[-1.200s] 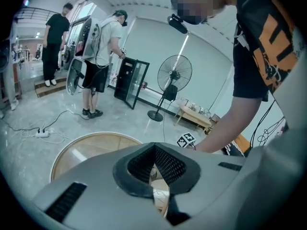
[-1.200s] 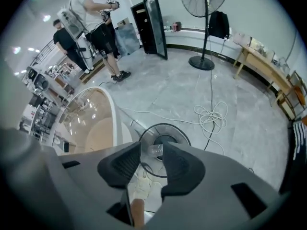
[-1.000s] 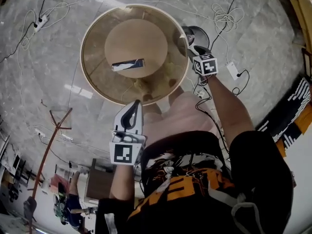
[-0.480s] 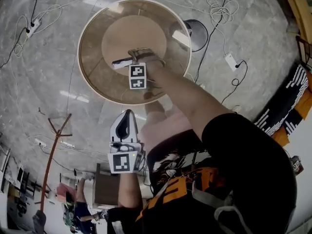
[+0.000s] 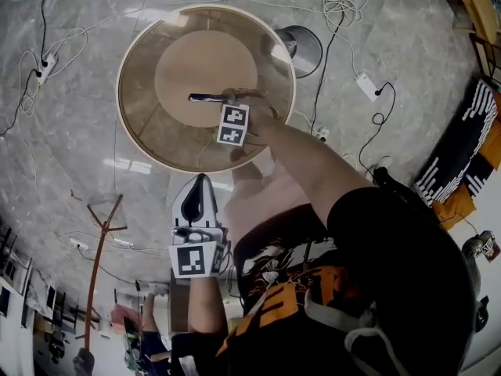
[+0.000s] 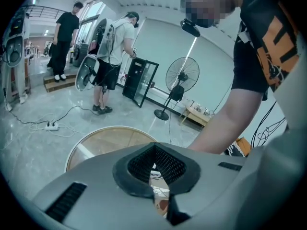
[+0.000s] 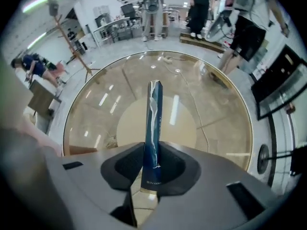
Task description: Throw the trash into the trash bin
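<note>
A long dark blue wrapper point(image 7: 154, 123) lies on the round glass table point(image 5: 141, 143), near its wooden middle. My right gripper point(image 7: 152, 163) points steeply down over it. Its jaws have just been closing, and the pads now press on the wrapper's near end. In the head view that gripper point(image 5: 227, 100) sits over the wrapper point(image 5: 205, 97). My left gripper point(image 5: 200, 182) hangs near the table's front rim, shut and empty; it shows closed in its own view point(image 6: 154, 164). A grey round bin point(image 5: 301, 49) stands on the floor past the table's right rim.
Cables and power strips point(image 5: 366, 86) trail over the marble floor around the table. A thin red stand point(image 5: 98, 241) rises at the left. A standing fan point(image 6: 181, 75) and several people point(image 6: 112, 47) are farther off.
My right arm swung from beside the bin to over the table's middle, rolled, and closed on the wrapper. The left gripper drifted slightly and stayed shut.
</note>
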